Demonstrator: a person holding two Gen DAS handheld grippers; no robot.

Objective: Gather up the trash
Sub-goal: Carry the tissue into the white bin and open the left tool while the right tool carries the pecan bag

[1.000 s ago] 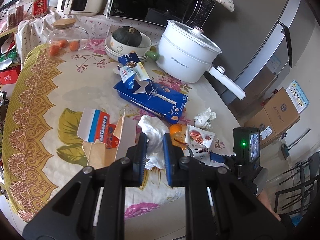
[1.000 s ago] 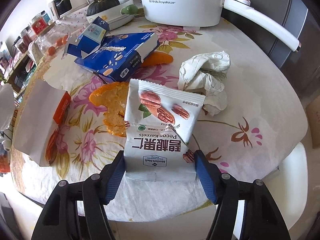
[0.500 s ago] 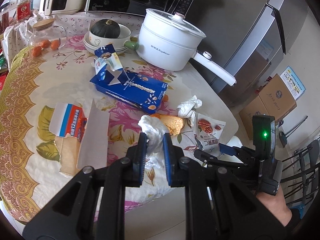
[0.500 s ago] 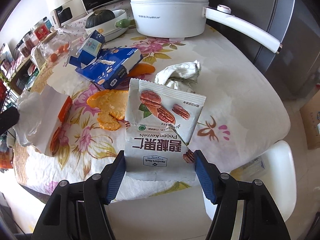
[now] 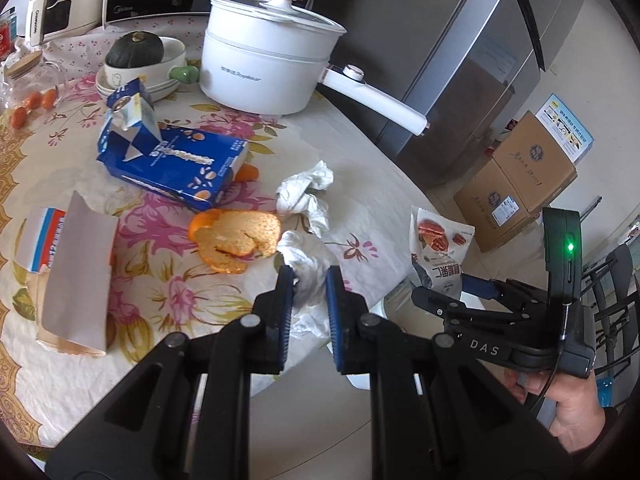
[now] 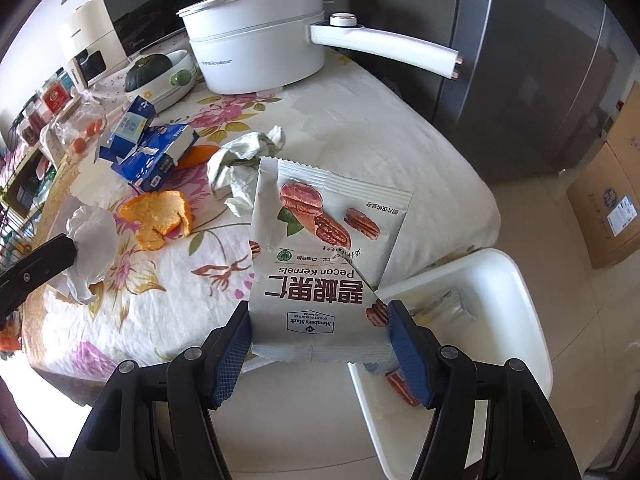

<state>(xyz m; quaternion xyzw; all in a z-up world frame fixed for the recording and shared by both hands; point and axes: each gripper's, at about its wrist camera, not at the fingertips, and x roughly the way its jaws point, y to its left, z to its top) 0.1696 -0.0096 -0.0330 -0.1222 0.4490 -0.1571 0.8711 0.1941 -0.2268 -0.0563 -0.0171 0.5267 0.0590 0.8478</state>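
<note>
My right gripper pinches the pecan packet beside the white bin; my left gripper clamps a crumpled tissue. Either light piece may slip and miss the bin.

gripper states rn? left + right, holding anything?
Left tool: closed on a crumpled white tissue.
Right tool: closed on the pecan kernels packet, gripped across its bottom edge.

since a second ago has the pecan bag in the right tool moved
Yes. The pecan bag, gripped by the right tool, was over the tablecloth a second ago; now it has come off the table's edge, partly over the white bin on the floor.
</note>
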